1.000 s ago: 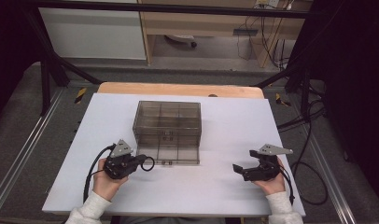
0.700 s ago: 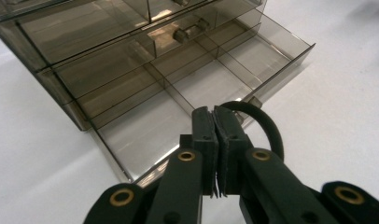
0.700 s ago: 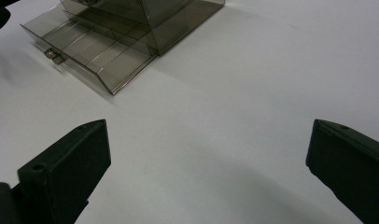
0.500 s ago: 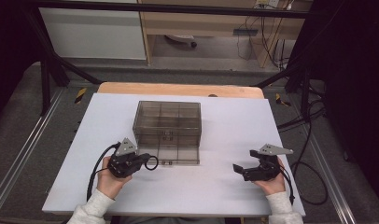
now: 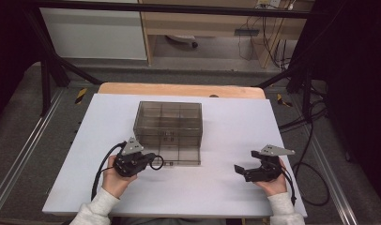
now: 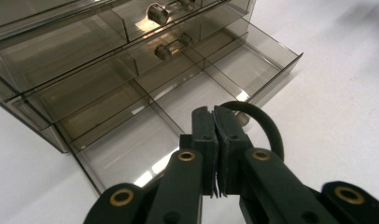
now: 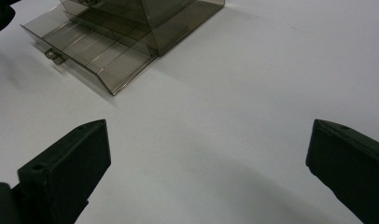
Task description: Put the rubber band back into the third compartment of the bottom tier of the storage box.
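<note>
A smoked clear drawer box (image 5: 167,117) stands in the middle of the white table (image 5: 235,122). Its bottom drawer (image 5: 179,155) is pulled out toward me, and its compartments (image 6: 178,98) look bare. My left gripper (image 5: 150,160) lies at the drawer's front left corner, shut on a black ring (image 5: 162,162). In the left gripper view the jaws (image 6: 214,114) press together with the ring (image 6: 268,126) looping out to their right, over the drawer's front edge. My right gripper (image 5: 245,161) rests open on the table to the right of the box, nothing between its jaws (image 7: 208,126), and it faces the drawer (image 7: 89,51).
A wooden board (image 5: 179,89) runs along the table's far edge. Metal rails flank the table and cables (image 5: 310,140) lie on the floor at the right. Bare table stretches between the box and the right gripper.
My left gripper has shifted slightly to the right with the ring, closer to the open drawer's front. The right gripper has not moved.
</note>
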A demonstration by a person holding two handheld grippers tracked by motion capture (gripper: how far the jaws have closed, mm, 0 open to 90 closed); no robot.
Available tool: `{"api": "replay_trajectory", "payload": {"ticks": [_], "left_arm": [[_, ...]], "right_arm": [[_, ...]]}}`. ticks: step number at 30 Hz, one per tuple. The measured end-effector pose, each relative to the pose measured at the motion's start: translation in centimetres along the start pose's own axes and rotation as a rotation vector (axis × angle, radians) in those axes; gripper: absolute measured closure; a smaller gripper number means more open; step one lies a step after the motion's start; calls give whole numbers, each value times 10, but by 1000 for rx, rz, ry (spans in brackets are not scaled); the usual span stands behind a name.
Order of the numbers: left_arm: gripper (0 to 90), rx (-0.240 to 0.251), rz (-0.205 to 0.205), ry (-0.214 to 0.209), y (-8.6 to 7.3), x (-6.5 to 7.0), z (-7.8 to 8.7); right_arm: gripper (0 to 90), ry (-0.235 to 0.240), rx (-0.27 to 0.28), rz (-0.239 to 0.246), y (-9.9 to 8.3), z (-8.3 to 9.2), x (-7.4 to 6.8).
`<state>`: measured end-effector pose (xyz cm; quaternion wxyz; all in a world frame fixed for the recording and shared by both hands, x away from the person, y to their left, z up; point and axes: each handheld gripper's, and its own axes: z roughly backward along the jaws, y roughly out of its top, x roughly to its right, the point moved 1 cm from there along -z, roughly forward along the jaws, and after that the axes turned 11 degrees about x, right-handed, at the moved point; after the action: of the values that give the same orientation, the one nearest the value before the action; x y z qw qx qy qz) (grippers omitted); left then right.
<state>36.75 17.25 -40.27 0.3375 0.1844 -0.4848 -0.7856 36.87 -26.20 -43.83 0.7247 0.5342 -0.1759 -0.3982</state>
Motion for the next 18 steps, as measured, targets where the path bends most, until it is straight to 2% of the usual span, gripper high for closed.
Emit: {"api": "replay_trajectory", "payload": {"ticks": [9,10,11,14,15,18], "left_arm": [[880,-1,-7,-11,5,4,-6],[880,-21,17,6,5,6,-4],[880,-16,7,-1,6,6,-5],[880,-16,9,-1,7,7,-7],[880,3,-10,-15,8,7,-9],[880,4,-12,-19,10,8,-11]], "right_arm": [[6,2,2,0,0,0,0],[6,2,1,2,0,0,0],[6,2,2,2,0,0,0],[6,1,1,1,0,0,0],[6,1,2,1,0,0,0],[6,2,1,3,0,0,0]]}}
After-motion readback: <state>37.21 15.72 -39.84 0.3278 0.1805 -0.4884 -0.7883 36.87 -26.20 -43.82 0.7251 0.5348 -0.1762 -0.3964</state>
